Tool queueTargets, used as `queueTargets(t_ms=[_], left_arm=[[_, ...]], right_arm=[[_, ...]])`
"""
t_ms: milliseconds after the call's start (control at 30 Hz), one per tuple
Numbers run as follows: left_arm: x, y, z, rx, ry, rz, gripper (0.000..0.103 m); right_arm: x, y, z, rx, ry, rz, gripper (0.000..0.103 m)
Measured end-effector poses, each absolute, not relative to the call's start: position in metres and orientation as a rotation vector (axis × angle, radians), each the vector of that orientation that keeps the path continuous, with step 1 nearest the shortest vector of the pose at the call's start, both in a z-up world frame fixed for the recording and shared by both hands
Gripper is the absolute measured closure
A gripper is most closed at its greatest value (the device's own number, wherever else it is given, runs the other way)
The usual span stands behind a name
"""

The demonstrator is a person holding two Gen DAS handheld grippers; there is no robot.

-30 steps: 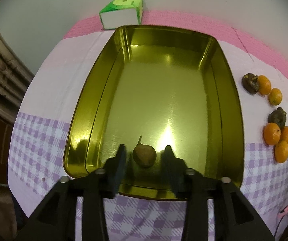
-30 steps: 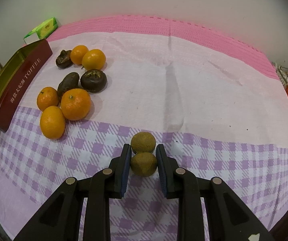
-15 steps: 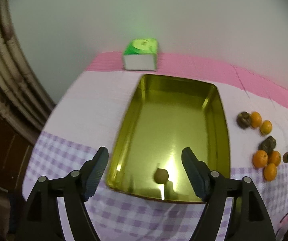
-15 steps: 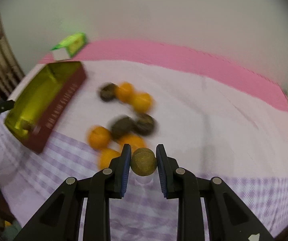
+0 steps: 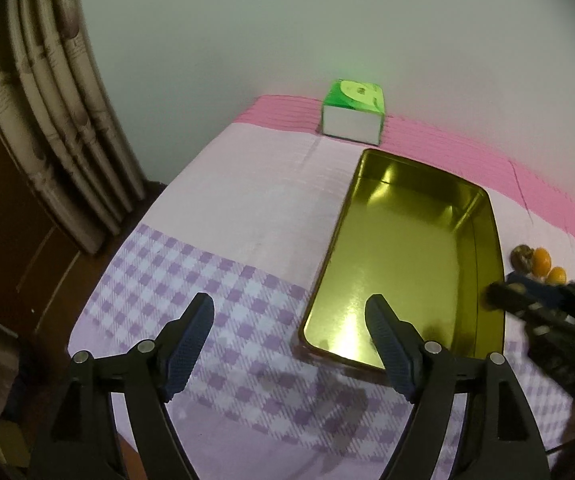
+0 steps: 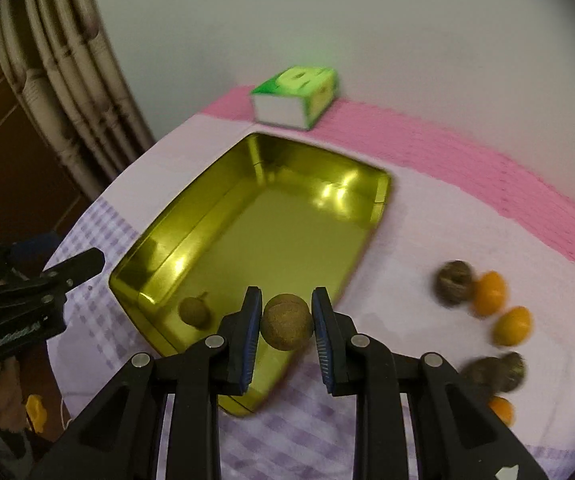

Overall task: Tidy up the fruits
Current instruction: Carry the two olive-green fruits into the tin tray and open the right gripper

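A gold metal tin [image 5: 407,248] lies open on the cloth; it also shows in the right wrist view [image 6: 271,220]. One small brown fruit [image 6: 194,311] with a stem rests in its near corner. My right gripper [image 6: 286,322] is shut on a round brown fruit [image 6: 287,321] and holds it above the tin's near right edge. My left gripper [image 5: 289,340] is open and empty, above the checked cloth just left of the tin. The right gripper [image 5: 535,308] shows blurred at the tin's right side. Oranges [image 6: 511,325] and dark fruits [image 6: 453,282] lie right of the tin.
A green and white tissue box [image 5: 353,114] stands behind the tin on the pink cloth strip; it also shows in the right wrist view [image 6: 295,98]. A curtain [image 5: 47,120] hangs at the left beyond the table edge. The wall is close behind.
My left gripper let go of the small brown fruit in the tin, opened wide and drew back to the left. My right gripper lifted the round brown fruit and carried it left to the tin.
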State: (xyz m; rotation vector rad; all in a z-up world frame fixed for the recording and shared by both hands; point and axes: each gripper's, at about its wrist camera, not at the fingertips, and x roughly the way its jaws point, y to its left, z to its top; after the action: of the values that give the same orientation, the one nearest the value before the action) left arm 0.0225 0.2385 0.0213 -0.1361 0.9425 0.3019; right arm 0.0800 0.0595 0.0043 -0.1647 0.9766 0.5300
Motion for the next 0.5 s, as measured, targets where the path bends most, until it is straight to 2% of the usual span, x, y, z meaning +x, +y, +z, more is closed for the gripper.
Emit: queueTargets(t_ms=[500], left_arm=[[0.026,0.25,0.016,-0.185,0.965,0.319,0.025]], right_arm=[[0.088,0.102,-0.036,-0.279,1.061,0.573,0.079]])
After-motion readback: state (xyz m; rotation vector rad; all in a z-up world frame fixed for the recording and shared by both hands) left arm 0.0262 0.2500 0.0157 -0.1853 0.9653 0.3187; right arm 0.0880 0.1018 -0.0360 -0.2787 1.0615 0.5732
